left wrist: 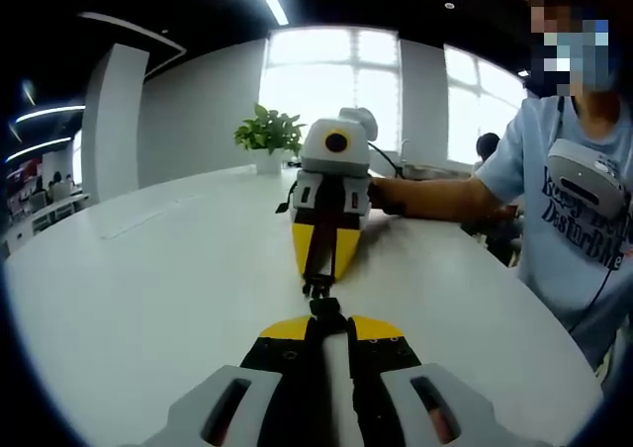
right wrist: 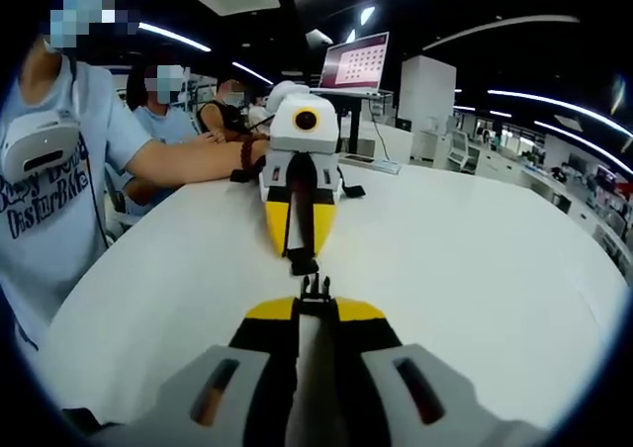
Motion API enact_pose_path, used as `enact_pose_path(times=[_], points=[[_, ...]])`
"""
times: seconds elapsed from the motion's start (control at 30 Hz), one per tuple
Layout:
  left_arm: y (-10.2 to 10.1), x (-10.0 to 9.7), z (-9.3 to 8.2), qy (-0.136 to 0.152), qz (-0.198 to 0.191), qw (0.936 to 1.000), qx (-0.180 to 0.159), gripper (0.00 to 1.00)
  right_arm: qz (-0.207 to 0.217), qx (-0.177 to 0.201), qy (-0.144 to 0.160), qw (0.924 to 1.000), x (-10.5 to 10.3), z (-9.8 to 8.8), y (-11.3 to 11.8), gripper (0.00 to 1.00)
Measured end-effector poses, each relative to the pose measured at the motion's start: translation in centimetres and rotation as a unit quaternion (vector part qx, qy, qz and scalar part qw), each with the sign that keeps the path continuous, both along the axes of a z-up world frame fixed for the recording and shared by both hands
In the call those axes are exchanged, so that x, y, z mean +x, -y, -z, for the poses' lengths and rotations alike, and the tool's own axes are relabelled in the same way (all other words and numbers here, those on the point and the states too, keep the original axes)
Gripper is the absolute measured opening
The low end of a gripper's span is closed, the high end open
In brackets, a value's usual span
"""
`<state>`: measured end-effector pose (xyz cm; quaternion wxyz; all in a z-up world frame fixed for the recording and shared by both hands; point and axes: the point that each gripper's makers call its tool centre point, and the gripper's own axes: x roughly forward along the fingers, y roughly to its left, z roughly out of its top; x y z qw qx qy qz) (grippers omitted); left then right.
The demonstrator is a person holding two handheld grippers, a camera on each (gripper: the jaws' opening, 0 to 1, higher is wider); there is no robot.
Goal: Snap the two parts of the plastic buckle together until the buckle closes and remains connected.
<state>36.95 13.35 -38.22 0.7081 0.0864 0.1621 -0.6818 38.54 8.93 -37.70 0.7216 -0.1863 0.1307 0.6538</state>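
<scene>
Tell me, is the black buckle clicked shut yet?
Not yet. The two buckle halves are apart: the left gripper holds one, the right gripper the other, with white table showing between them.

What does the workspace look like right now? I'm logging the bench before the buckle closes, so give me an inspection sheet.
Surface: white table, bare around the grippers.
Job's things: two black buckle parts, socket half in the left gripper, pronged half in the right gripper; tips facing, small gap, not joined.
Clutter: nothing seen near the work.
Grippers: left gripper and right gripper both shut on their halves, pointed at each other.
Cables: thin black lead behind the right gripper.
Surroundings: potted plant, bright windows, monitor, seated people.
</scene>
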Motion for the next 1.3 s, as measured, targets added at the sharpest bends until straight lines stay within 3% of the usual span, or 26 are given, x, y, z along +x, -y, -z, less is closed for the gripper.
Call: enact_pose_path(times=[0.3,1.3], points=[[0.0,0.0,0.0,-0.002,0.0,1.0,0.0,0.13,0.006,0.006,-0.007,0.9999,0.2,0.0,0.0,0.16],[-0.3,0.2,0.0,-0.008,-0.01,0.9999,0.002,0.14,-0.026,0.011,-0.004,0.9996,-0.9,-0.1,-0.6,0.12]])
